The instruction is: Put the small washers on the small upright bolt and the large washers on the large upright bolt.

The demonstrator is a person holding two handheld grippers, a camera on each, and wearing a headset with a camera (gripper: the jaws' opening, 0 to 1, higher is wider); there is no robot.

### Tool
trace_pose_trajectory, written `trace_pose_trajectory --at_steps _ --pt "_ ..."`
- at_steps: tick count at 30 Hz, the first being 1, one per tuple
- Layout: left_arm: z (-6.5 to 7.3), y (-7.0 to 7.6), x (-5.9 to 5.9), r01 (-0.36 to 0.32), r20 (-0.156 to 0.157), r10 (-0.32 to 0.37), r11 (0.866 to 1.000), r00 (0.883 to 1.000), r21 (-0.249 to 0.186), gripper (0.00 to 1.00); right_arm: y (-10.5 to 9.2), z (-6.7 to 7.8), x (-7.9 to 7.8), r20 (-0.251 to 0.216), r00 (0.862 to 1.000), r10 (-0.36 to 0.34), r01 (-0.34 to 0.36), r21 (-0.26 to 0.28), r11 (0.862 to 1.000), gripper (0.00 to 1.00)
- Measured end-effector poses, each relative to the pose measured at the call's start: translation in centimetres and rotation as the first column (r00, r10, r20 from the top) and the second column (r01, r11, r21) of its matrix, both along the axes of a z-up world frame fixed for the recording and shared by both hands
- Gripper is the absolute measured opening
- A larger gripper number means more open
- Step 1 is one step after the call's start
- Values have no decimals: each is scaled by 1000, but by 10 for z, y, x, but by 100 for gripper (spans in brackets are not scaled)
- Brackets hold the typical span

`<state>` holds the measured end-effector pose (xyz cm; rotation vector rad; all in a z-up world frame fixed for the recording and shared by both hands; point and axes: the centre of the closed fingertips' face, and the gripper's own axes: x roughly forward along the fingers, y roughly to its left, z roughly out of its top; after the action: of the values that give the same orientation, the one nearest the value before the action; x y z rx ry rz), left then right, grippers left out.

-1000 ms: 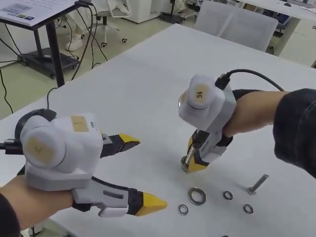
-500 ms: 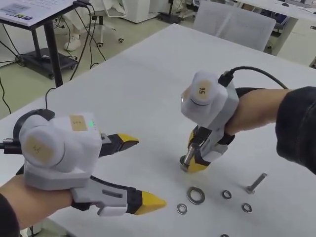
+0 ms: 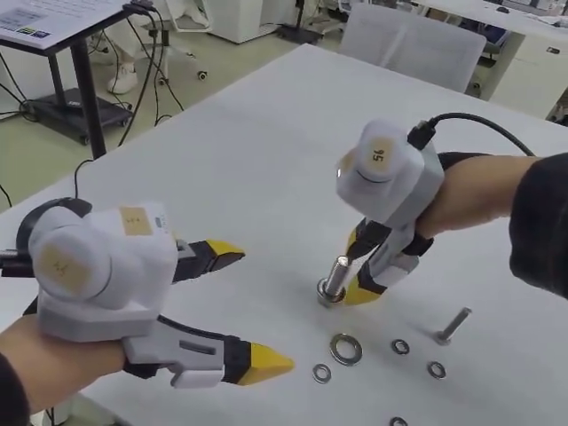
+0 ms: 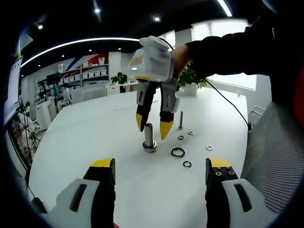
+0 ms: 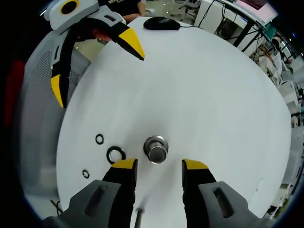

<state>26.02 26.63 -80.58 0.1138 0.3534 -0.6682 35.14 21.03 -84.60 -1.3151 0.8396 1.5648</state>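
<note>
Head view's bottom edge crops a seemingly small washer point(image 3: 398, 422)

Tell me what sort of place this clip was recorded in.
Probably an office-style lab or workshop rather than a home: a large white worktable, a dark-framed desk trailing cables, a mesh-backed chair, and stocked shelves along the far wall.

The large bolt point(image 3: 335, 276) has been let go by the right gripper point(image 3: 357, 266). Its fingers point(image 3: 362, 292), earlier closed on the shank, are now spread to either side. The gripper has been raised slightly, and the bolt is left standing free, upright on its head on the desk point(image 3: 266, 160).
</note>
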Motion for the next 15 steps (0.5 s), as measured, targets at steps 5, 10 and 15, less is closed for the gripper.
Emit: trace_pose_trajectory --at_steps 5,10,15 --pt "1 -1 0 6 0 -6 1000 1000 4 77 -8 0 5 7 1000 -19 19 -1 1000 39" --pt "2 -2 1 8 2 -8 1000 1000 6 77 -15 2 5 9 999 -33 33 4 999 39" --pt "3 -3 1 13 2 -13 1000 1000 13 77 -21 4 3 9 999 -46 46 9 999 39"
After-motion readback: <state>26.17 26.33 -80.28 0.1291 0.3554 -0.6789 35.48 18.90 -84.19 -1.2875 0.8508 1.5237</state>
